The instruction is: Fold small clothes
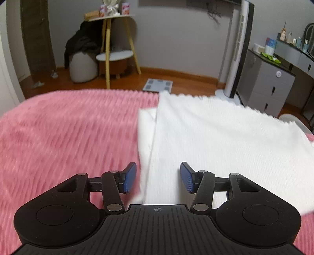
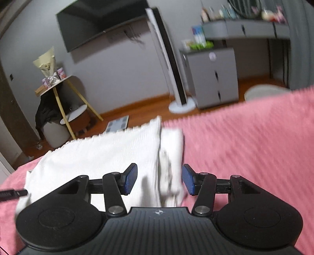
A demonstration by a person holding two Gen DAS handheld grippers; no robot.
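Left wrist view: no writing can be read; the printed tins (image 1: 125,8) on the side table (image 1: 109,17) at 11 o'clock are too blurred. The left gripper (image 1: 158,177) stands partly open, blue pads (image 1: 131,177) clear of the cloth and holding nothing. The white garment (image 1: 215,141) lies on the pink blanket (image 1: 68,137), spreading from 6 toward 2 o'clock, its folded edge running between the jaws.

Right wrist view: labels again unreadable. The right gripper (image 2: 159,179) is partly open and empty. The white garment (image 2: 109,155) lies from 6 toward 10 o'clock, on the pink blanket (image 2: 245,147).
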